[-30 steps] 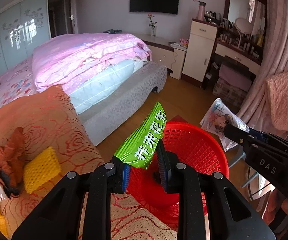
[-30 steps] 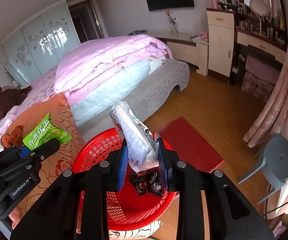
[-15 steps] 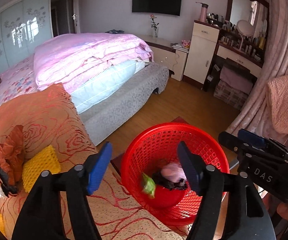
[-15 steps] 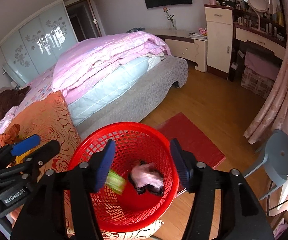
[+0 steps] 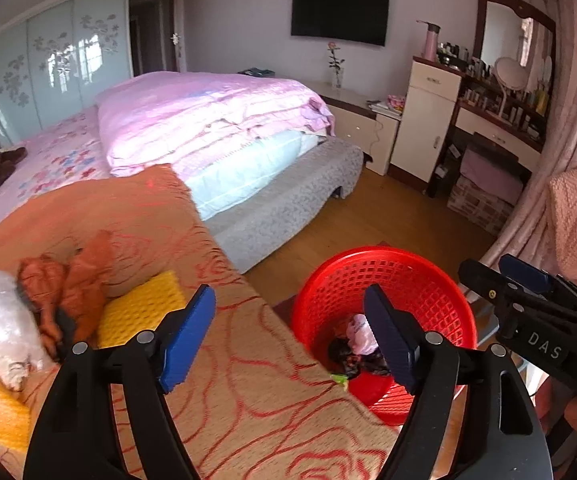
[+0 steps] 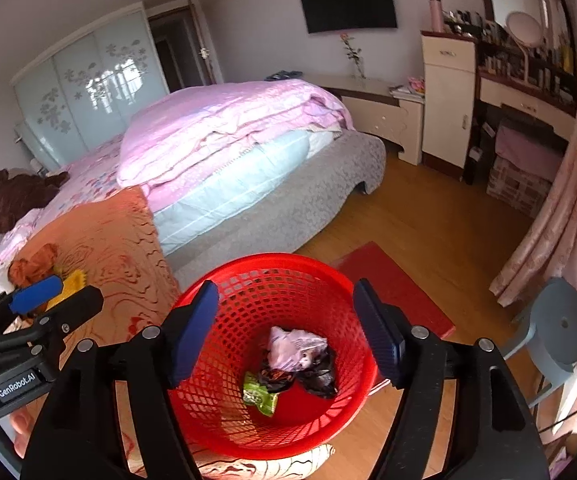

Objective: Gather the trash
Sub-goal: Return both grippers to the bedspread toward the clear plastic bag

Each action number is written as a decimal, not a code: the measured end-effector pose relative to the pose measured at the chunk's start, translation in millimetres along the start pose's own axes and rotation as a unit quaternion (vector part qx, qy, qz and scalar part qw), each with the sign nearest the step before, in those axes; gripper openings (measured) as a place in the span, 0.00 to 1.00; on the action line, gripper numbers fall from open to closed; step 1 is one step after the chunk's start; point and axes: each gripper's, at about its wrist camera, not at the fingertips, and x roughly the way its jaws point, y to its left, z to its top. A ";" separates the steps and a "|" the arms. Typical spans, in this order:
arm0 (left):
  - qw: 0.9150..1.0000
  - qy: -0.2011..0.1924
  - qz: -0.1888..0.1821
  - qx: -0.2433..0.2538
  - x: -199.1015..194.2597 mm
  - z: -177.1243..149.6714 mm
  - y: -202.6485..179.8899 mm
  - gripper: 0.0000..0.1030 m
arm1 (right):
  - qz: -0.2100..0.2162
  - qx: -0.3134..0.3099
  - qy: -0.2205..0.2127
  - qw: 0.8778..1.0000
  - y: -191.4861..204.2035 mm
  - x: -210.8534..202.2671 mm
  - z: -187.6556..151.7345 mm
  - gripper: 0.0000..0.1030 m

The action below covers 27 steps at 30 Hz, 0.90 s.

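A red mesh basket [image 6: 224, 408] stands on the floor beside an orange rose-patterned cover [image 5: 256, 392]. In it lie a green snack wrapper [image 6: 259, 394], a pink-white wrapper [image 6: 292, 346] and dark wrappers [image 6: 320, 376]. My right gripper [image 6: 286, 334] hangs over the basket, its jaws still opening, nothing between them. My left gripper [image 5: 290, 336] is over the cover's edge, jaws also opening and empty; the basket [image 5: 440, 304] lies to its right. On the cover lie a yellow sponge [image 5: 136, 312], crumpled orange-brown trash [image 5: 68, 280] and a clear plastic bag [image 5: 0, 320].
A bed with a pink quilt [image 5: 208, 120] fills the middle. A red mat [image 6: 400, 292] lies on the wooden floor past the basket, a grey stool [image 6: 560, 328] to the right. Curtains [image 6: 560, 216], a dresser and a white cabinet [image 6: 448, 100] line the right side.
Both grippers opened and dropped their wrappers into the basket: the green one from the left, the white one from the right. The left gripper then shifted left over the cover.
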 end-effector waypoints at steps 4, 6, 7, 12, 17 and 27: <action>1.000 -0.007 0.019 -0.010 -11.9 -3.2 18.2 0.72 | 0.018 -0.017 0.000 1.000 16.8 -4.5 -1.8 0.66; 0.999 -0.009 0.030 -0.018 -18.5 -5.3 27.8 0.72 | 0.028 -0.024 -0.001 0.999 25.2 -8.9 -3.0 0.66; 0.999 -0.010 0.037 -0.025 -22.9 -7.5 36.7 0.73 | 0.032 -0.028 -0.002 0.999 29.2 -10.5 -3.3 0.66; 0.996 -0.009 0.068 -0.055 -38.6 -16.8 71.1 0.73 | 0.055 -0.046 -0.003 0.997 51.1 -18.3 -5.4 0.67; 0.991 -0.015 0.101 -0.082 -59.6 -25.4 110.1 0.73 | 0.068 -0.062 -0.002 0.996 67.7 -21.1 -7.0 0.67; 0.982 -0.021 0.134 -0.129 -83.7 -23.3 178.0 0.73 | 0.091 -0.098 0.014 0.991 101.7 -14.0 -15.5 0.67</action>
